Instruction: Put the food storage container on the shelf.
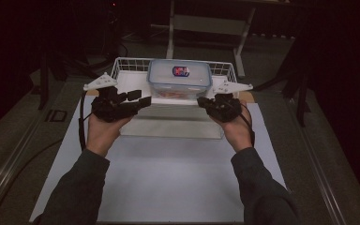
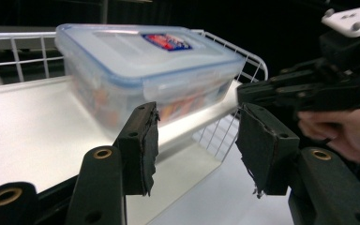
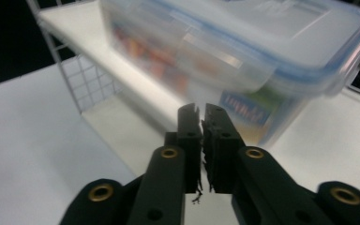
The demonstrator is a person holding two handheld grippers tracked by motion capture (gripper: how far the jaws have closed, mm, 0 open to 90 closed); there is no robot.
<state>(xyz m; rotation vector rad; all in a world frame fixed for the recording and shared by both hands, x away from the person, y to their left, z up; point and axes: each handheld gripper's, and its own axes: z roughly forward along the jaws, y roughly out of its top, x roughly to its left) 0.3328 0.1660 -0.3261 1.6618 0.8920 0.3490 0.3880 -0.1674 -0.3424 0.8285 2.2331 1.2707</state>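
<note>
A clear plastic box [image 1: 179, 77] with a blue-sealed lid and a red and blue sticker stands on the white shelf [image 1: 133, 82] of a wire rack; colourful contents show through its wall. My left gripper [image 1: 138, 99] hovers at the box's left front, jaws open with nothing between them [image 2: 197, 140], and the box [image 2: 140, 65] lies just beyond. My right gripper [image 1: 204, 102] is at the box's right front corner. Its pads are pressed together on nothing [image 3: 202, 117], just short of the box [image 3: 243, 51]. It also shows in the left gripper view as the other gripper [image 2: 258, 91].
The white wire rack [image 1: 122, 65] sits at the far end of a white sheet [image 1: 168, 173] covering the table. A pale metal frame [image 1: 206, 23] stands behind in the dark. The person's forearms come in from the bottom.
</note>
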